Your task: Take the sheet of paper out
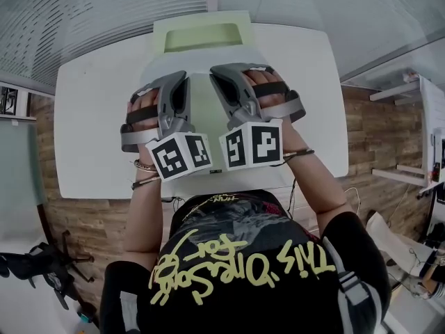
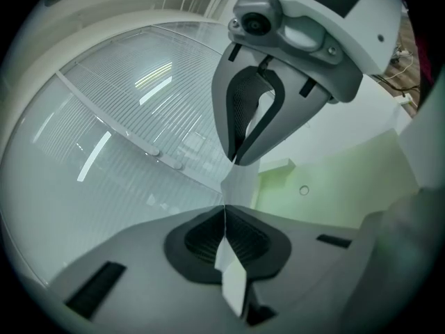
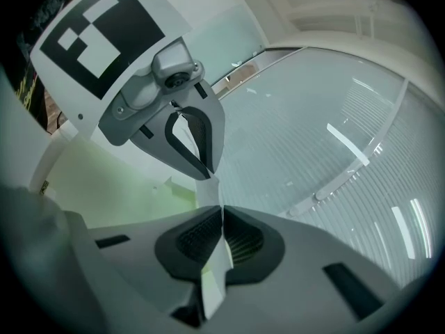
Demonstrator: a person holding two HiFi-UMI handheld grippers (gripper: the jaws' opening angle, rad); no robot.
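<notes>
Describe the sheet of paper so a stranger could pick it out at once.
Find the white rectangular table with the pale green plastic tray at its far edge. Above its middle, the left claw and the right claw nearly meet at their tips. The thin white sheet of paper is the one thing pinched in both.

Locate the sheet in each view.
Head view: likely the pale strip of sheet between the left gripper and right gripper, mostly hidden by them.
Left gripper view: centre, running from the left gripper's shut jaws up to the right gripper's.
Right gripper view: centre, running from the right gripper's shut jaws up to the left gripper's.
Shared landmark: the green tray.
</notes>
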